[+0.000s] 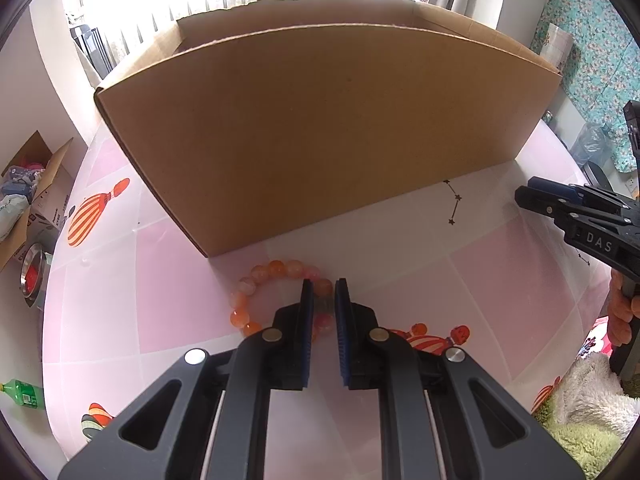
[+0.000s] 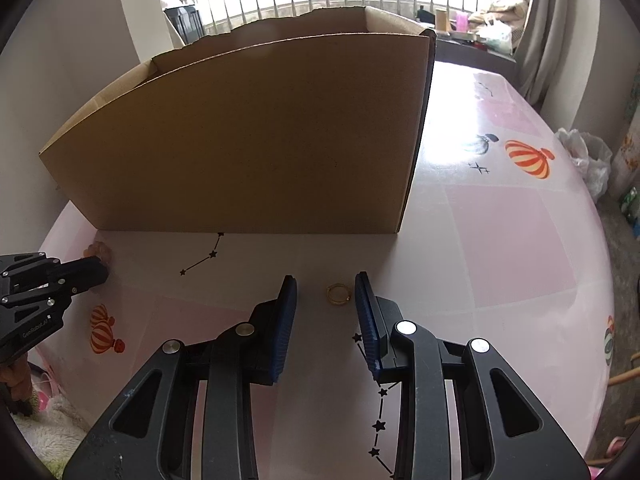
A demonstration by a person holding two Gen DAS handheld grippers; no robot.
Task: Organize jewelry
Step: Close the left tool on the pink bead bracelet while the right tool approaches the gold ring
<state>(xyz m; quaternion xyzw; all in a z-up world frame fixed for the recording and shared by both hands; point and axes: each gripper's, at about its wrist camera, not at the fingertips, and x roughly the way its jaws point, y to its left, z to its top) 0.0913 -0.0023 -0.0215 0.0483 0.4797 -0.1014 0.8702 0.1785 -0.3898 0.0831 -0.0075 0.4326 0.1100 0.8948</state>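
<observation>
An orange and pink bead bracelet [image 1: 256, 288] lies on the table just in front of the cardboard box [image 1: 320, 128]. My left gripper [image 1: 324, 292] has its jaws narrowly apart around the bracelet's right side, with beads between the pads. A small gold ring [image 2: 338, 293] lies on the table in front of the box [image 2: 248, 140]. My right gripper [image 2: 326, 292] is open, its fingers on either side of the ring, not touching it. The right gripper also shows at the right edge of the left wrist view [image 1: 528, 196].
The table [image 2: 500, 240] has a pink and white cloth with balloon prints. The box stands open-topped across the back. A fluffy cloth [image 1: 580, 412] lies at the table's right edge. An open box of clutter [image 1: 28, 200] sits on the floor at the left.
</observation>
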